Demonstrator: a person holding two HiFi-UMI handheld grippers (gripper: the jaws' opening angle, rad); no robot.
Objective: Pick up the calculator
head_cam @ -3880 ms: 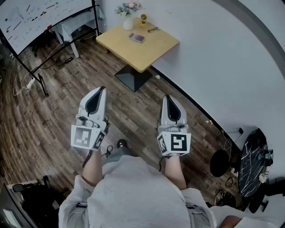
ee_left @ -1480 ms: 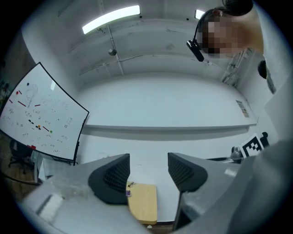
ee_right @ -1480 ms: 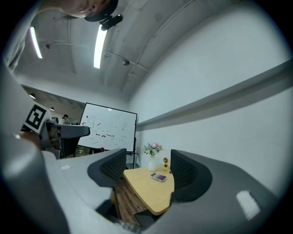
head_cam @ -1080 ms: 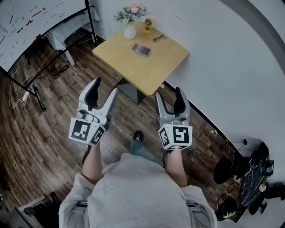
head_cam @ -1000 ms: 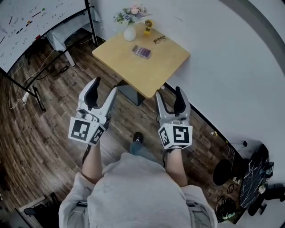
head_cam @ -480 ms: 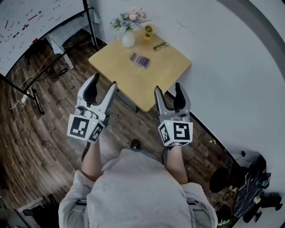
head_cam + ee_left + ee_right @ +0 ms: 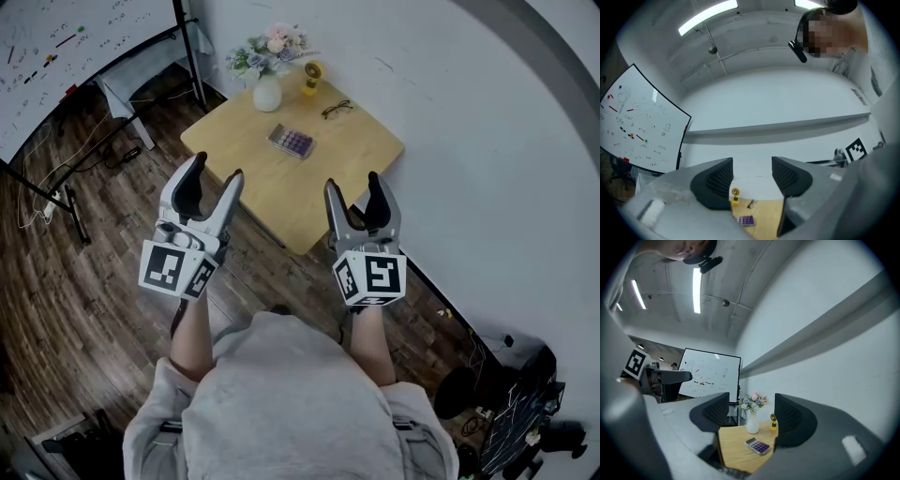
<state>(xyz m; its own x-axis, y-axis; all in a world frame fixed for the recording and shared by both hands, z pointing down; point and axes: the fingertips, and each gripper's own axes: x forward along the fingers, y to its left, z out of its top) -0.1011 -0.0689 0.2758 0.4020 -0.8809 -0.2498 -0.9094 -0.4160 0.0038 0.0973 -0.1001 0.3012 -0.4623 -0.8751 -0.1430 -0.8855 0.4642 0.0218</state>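
A small calculator (image 7: 292, 142) with purple keys lies on the square wooden table (image 7: 347, 169), towards its far side. My left gripper (image 7: 213, 179) hangs open over the table's near-left edge, nothing between its jaws. My right gripper (image 7: 351, 193) is open over the near corner, also empty. The calculator (image 7: 757, 445) appears between the open jaws in the right gripper view, well ahead of them. In the left gripper view the calculator (image 7: 746, 220) sits low between the jaws of the left gripper (image 7: 752, 177), far off.
On the table's far side stand a white vase of flowers (image 7: 266, 91), a small yellow figure (image 7: 310, 75) and a pair of glasses (image 7: 337, 109). A whiteboard on a black stand (image 7: 75, 37) is at the left. White wall runs along the right; dark gear (image 7: 525, 403) sits at the lower right.
The table has come closer and lower in the head view as both grippers moved forward towards it; their tips now overlap its near edge. Both stay open.
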